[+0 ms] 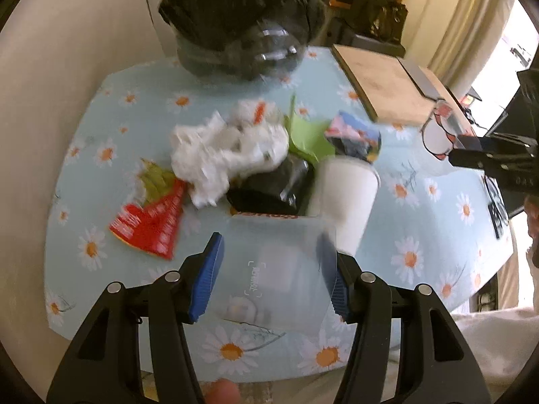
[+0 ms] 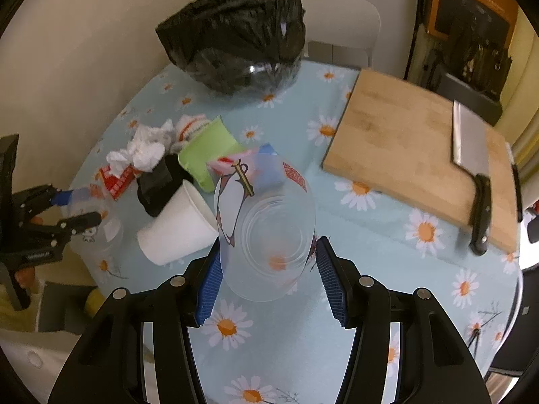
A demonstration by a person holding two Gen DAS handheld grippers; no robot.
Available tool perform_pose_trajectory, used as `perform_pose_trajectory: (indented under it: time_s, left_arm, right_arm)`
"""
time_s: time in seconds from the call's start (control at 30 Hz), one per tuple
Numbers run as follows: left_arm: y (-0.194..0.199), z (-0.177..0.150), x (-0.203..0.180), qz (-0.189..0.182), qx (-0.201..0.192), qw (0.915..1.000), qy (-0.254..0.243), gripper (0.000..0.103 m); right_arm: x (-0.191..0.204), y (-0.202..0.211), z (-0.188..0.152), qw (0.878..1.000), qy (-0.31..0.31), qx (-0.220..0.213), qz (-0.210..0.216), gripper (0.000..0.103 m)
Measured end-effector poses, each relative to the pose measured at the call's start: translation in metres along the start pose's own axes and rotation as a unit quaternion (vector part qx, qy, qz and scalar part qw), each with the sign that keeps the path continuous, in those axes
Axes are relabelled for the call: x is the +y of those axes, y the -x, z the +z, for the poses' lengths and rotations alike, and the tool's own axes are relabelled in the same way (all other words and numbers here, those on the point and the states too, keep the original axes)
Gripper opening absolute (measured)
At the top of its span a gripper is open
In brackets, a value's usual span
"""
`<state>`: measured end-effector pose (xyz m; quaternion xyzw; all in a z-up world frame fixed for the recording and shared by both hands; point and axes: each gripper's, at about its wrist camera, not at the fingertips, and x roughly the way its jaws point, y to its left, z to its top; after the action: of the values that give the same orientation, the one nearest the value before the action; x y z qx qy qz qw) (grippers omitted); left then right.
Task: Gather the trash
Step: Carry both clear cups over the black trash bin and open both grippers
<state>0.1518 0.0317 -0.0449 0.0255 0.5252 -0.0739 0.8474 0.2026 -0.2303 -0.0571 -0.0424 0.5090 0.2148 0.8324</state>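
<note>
Short of the black-lined trash bin (image 2: pixel 235 40) at the table's far edge, the right gripper (image 2: pixel 269 276) is clamped on a printed clear cup (image 2: pixel 266 232) and the left gripper (image 1: pixel 273 269) on a frosted cup (image 1: pixel 279 269), both bottom-first toward the cameras, the bin straight ahead of both.

Two clear plastic cups are being held above the flowered table: a plain frosted cup (image 1: pixel 279 269), seen from its side, and a printed cup (image 2: pixel 266 229) with cartoon artwork, its base facing the camera. A white paper cup (image 2: pixel 175 222) is lying on its side beside a pile of litter: crumpled white tissue (image 1: pixel 222 155), a red snack wrapper (image 1: pixel 151 225), a green pouch (image 2: pixel 209 151), a black wrapper (image 1: pixel 269 188) and a colourful packet (image 1: pixel 353 138). A bin lined with a black trash bag (image 2: pixel 235 40) is standing at the table's far edge.
</note>
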Motion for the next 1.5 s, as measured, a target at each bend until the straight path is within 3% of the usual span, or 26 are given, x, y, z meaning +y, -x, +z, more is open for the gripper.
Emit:
perform_pose_trajectory:
  time_s: [0.37,0.6,0.9,1.27,1.5]
  left_arm:
    - [0.033,0.061,0.024,0.025,-0.058,0.9978,0.021,0.058]
    - [0.03,0.092,0.028,0.073,-0.037,0.9966,0.016,0.058]
    - [0.027,0.136,0.03,0.059,-0.041,0.9973,0.015,0.058]
    - [0.041,0.207,0.043,0.056,-0.122,0.9907,0.02,0.058]
    - [0.025,0.248,0.048,0.049,-0.138,0.9893,0.006,0.058]
  right_arm:
    - [0.01,0.029,0.057,0.999,0.027,-0.043,0.003,0.051]
    - [0.013,0.047,0.104,0.996,0.034,-0.067,0.042,0.051]
    - [0.017,0.036,0.161,0.993,0.069,-0.083,0.053,0.051]
    - [0.016,0.026,0.237,0.984,0.105,-0.12,0.084,0.051]
    - [0.012,-0.002,0.275,0.979,0.111,-0.128,0.118,0.051]
